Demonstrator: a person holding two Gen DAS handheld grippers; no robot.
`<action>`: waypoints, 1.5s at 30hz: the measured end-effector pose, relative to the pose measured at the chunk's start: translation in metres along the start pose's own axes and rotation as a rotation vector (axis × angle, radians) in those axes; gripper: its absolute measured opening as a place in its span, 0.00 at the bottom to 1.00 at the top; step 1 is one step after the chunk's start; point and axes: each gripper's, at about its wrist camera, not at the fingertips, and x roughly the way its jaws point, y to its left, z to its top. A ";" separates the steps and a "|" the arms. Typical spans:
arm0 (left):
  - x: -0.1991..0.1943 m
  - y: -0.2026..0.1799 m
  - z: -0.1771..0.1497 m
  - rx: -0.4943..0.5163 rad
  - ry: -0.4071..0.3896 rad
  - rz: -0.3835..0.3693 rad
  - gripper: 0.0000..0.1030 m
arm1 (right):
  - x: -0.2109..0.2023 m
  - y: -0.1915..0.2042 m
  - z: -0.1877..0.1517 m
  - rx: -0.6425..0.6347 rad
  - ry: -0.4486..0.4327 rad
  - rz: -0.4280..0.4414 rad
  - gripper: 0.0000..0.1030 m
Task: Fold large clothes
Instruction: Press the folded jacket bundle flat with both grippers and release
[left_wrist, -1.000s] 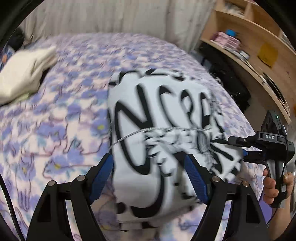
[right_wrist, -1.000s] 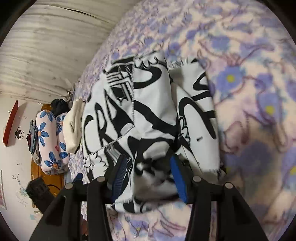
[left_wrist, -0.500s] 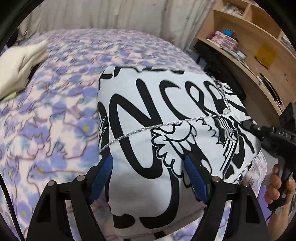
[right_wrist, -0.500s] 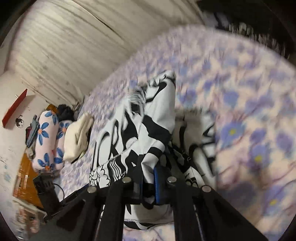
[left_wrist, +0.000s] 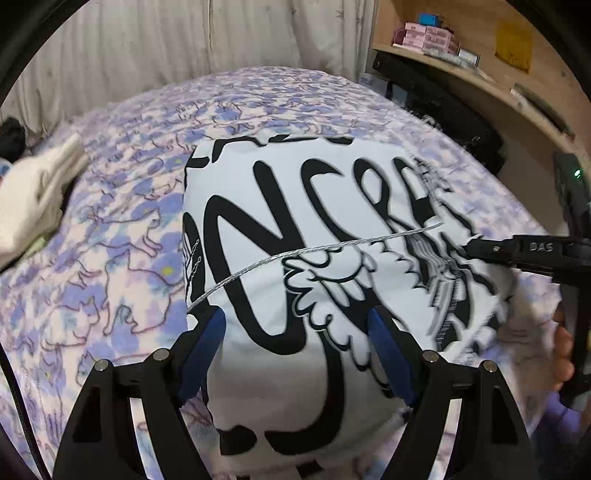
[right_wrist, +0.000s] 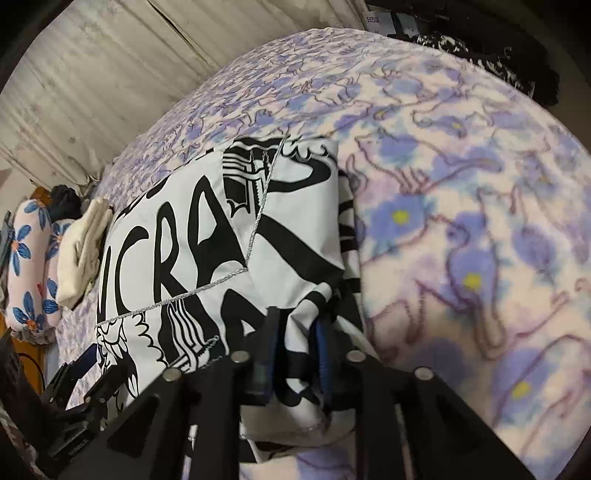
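1. We see the black-and-white printed garment (left_wrist: 295, 258) lying folded on the bed's purple floral blanket (left_wrist: 122, 236), filling the middle of the left wrist view, with a silver stitched line crossing it from about 8 o'clock to 3 o'clock.
2. Our left gripper (left_wrist: 297, 343) stands with its blue-padded jaws wide apart over the near part of the garment; the pads lie on either side of the cloth without pinching it.
3. Our right gripper (right_wrist: 297, 354) has a bunched fold of the same garment between its blue pads. Its jaws have just been opening a little, yet the pads look pressed on the cloth in the right wrist view.
4. In the left wrist view the right gripper comes in at 3 o'clock, its black fingers at the garment's right edge, and part of the hand (left_wrist: 565, 354) holding it shows at 4 o'clock.
5. A cream folded cloth (left_wrist: 37, 199) lies on the blanket at 9 o'clock, well apart from the garment.
6. In the right wrist view a flowered pillow (right_wrist: 31, 266) sits at 9 o'clock, just beyond that cream cloth.
7. Wooden shelves (left_wrist: 480, 66) stand at 1 o'clock and a pale curtain (left_wrist: 166, 44) hangs at 12 o'clock.
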 end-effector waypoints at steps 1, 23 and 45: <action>-0.006 0.004 0.003 -0.020 -0.013 -0.019 0.75 | -0.008 0.002 0.004 -0.011 -0.018 -0.016 0.22; 0.079 0.054 0.102 -0.152 -0.016 0.062 0.39 | 0.080 0.080 0.086 -0.204 -0.073 -0.134 0.23; 0.020 0.046 0.059 -0.158 -0.006 0.017 0.54 | 0.003 0.064 0.030 -0.222 -0.038 0.022 0.16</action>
